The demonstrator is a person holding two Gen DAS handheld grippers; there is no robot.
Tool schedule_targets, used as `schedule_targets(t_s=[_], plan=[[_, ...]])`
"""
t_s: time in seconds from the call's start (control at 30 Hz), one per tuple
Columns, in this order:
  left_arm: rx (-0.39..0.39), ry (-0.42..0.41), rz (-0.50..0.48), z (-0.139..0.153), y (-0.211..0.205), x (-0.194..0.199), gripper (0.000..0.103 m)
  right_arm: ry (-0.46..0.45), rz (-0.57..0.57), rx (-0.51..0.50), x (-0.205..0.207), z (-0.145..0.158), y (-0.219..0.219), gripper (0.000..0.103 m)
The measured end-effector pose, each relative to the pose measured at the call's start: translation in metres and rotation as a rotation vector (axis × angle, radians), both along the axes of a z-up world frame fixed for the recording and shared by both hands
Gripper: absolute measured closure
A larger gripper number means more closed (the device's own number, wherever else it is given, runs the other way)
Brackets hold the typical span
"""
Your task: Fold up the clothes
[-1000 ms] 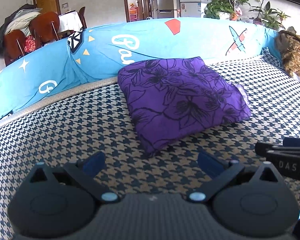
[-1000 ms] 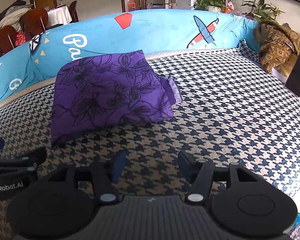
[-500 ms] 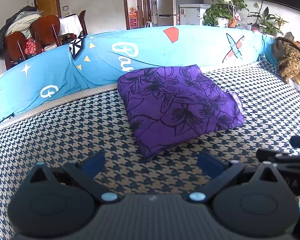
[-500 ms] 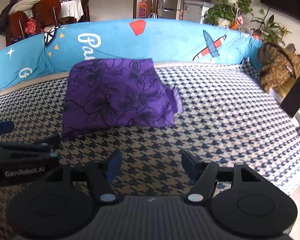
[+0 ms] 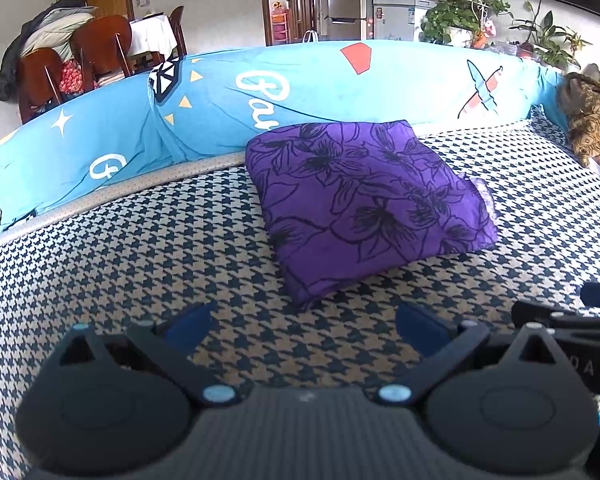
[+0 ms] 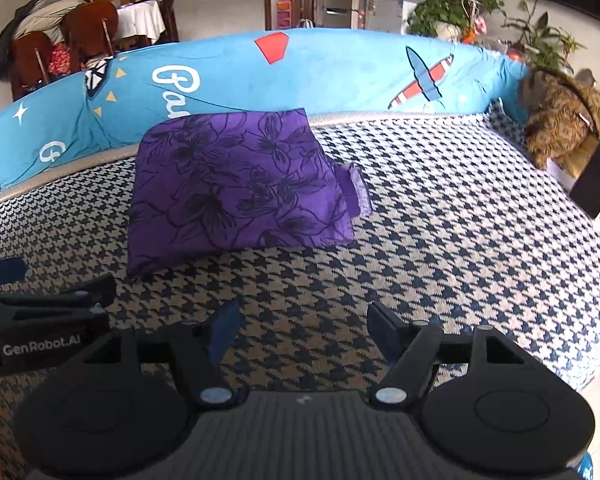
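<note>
A purple garment with black flower outlines (image 5: 364, 200) (image 6: 236, 184) lies folded into a rough square on the houndstooth cover (image 5: 140, 264) (image 6: 460, 216), near the blue bolster. A pale hem strip pokes out at its right edge. My left gripper (image 5: 304, 326) hovers in front of the garment's near corner, open wide, with only the cover between its fingers. My right gripper (image 6: 302, 326) hangs to the right of it, short of the garment; its jaws are opening and hold nothing. Each gripper's side shows at the edge of the other's view.
A long blue printed bolster (image 5: 300, 92) (image 6: 320, 68) runs along the far side. A brown patterned bundle (image 6: 564, 116) and a dark flat panel (image 6: 596, 180) sit at the right end. Chairs (image 5: 80, 60), a fridge and potted plants (image 5: 468, 4) stand beyond.
The right gripper's fingers have spread wider. Both grippers have drawn back slightly from the garment, which lies unmoved. The left gripper stays open as before.
</note>
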State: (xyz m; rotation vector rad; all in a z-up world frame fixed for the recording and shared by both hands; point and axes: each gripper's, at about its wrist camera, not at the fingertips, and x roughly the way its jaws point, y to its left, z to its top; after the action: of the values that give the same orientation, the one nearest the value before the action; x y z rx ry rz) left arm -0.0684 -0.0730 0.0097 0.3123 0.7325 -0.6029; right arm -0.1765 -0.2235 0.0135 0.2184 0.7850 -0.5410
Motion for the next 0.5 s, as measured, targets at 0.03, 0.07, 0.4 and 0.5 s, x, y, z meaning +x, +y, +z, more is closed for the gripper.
schedule_targets(t_s=[0.03, 0.07, 0.4, 0.5], plan=[[0.001, 0.0, 0.001, 0.0001, -0.0004, 0.0, 0.0, 0.0, -0.004, 0.006, -0.0003, -0.0003, -0.0009, 0.032], [0.003, -0.001, 0.002, 0.0001, -0.0006, 0.0001, 0.0, -0.001, -0.008, 0.012, -0.0007, -0.0004, -0.0015, 0.032], [0.01, 0.009, 0.029, -0.0015, -0.0007, 0.0045, 0.0, -0.006, -0.047, 0.059, 0.0004, -0.0016, -0.0081, 0.032], [0.022, 0.012, 0.035, -0.002, -0.0009, 0.0067, 0.0, -0.001, -0.053, 0.058, 0.0014, -0.0023, -0.0082, 0.032]])
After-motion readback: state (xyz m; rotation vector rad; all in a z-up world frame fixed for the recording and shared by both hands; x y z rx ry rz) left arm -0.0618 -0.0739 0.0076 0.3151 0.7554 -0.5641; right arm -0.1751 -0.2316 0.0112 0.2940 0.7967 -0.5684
